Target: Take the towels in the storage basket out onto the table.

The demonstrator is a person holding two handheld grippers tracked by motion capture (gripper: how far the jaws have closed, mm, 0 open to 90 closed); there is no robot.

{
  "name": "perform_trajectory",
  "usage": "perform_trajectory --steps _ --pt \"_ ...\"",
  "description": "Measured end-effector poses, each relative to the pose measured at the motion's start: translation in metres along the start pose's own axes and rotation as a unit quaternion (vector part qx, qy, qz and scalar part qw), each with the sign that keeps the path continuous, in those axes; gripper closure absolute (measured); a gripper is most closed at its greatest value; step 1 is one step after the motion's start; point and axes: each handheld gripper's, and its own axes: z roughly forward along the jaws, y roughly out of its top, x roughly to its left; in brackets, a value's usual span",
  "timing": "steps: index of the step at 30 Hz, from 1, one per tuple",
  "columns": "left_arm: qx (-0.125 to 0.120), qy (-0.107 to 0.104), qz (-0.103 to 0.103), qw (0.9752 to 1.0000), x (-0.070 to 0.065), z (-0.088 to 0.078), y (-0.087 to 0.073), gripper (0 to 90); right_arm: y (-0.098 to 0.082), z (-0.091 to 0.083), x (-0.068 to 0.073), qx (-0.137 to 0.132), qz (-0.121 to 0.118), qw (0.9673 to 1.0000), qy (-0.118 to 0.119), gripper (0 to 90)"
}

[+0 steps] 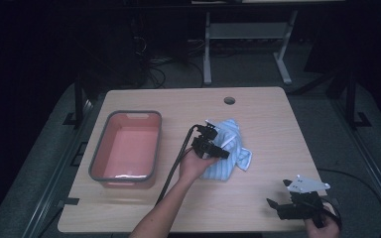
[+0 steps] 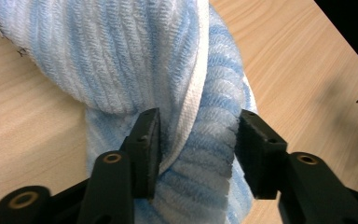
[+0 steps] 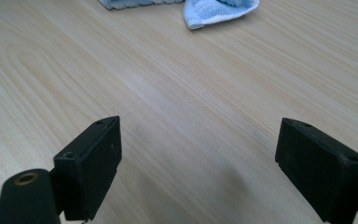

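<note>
Black jaws of my right gripper [image 1: 297,201] sit nearest me, at the lower right of the high view, spread wide over bare wood with nothing between them. In the right gripper view a corner of the towel [image 3: 219,10] lies well ahead, at the top of the frame.

Further in, at the centre of the high view, my left gripper [image 1: 209,144] is down on the blue-and-white striped towel [image 1: 228,153], which lies bunched on the surface [image 1: 268,119]. In the left gripper view its jaws straddle a raised fold with a gap on each side; the left pad [image 2: 145,144] seems to touch the cloth, the right one stands just off it, so they are not yet pinching.

My guess at the step is gripping the towel. To do it well I would push a little deeper so the pads take the thick ridge and its white hem, not just loose loops, then close firmly before lifting. Soft terry will slump and drag, so I would lift straight up.

Farthest, at the left of the high view, the pink tub [image 1: 126,146] with a grey rim looks empty; something pale at its near end may be only glare.
</note>
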Motion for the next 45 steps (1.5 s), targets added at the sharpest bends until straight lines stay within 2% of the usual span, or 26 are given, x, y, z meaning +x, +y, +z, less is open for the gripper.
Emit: perform_trajectory --steps 13,17,22,24,26,27,34,37,40,45 --pt "-0.015 -0.008 -0.005 0.9998 -0.001 -0.008 0.001 46.5 0.0 0.0 0.0 0.0 0.001 1.0 -0.002 13.8" --pt "-0.026 -0.009 0.002 0.9996 -0.003 -0.018 0.003 45.8 0.0 -0.002 -0.001 -0.001 0.002 1.0 -0.003 13.8" --pt "-0.026 -0.01 0.011 0.9996 -0.004 -0.026 0.002 43.4 -0.001 -0.002 -0.002 -0.002 0.001 1.0 -0.005 13.8" --pt "-0.027 -0.008 0.024 0.9993 -0.007 -0.031 0.0 42.9 0.0 -0.002 -0.001 -0.001 0.003 1.0 -0.006 13.8" --pt "-0.031 -0.01 0.021 0.9992 -0.009 -0.033 0.0 42.8 0.0 -0.002 -0.001 -0.001 0.003 1.0 -0.006 13.8" --pt "-0.032 -0.011 0.027 0.9991 -0.01 -0.035 -0.001 42.7 0.0 -0.001 -0.001 0.0 0.003 1.0 -0.006 13.9" --pt "-0.036 -0.015 0.031 0.9988 -0.013 -0.042 -0.007 42.3 0.0 -0.002 -0.003 -0.001 0.005 1.0 -0.008 13.8" --pt "-0.037 -0.01 0.032 0.9988 -0.01 -0.048 -0.01 42.2 -0.001 -0.003 -0.004 -0.003 0.006 0.9999 -0.01 13.8" --pt "-0.044 -0.015 0.023 0.9986 -0.006 -0.052 -0.015 42.0 -0.001 -0.003 -0.005 -0.003 0.008 0.9999 -0.011 13.8" --pt "-0.049 -0.011 0.021 0.9985 -0.002 -0.058 -0.026 40.5 -0.001 -0.003 -0.005 0.0 0.01 0.9999 -0.011 13.9"
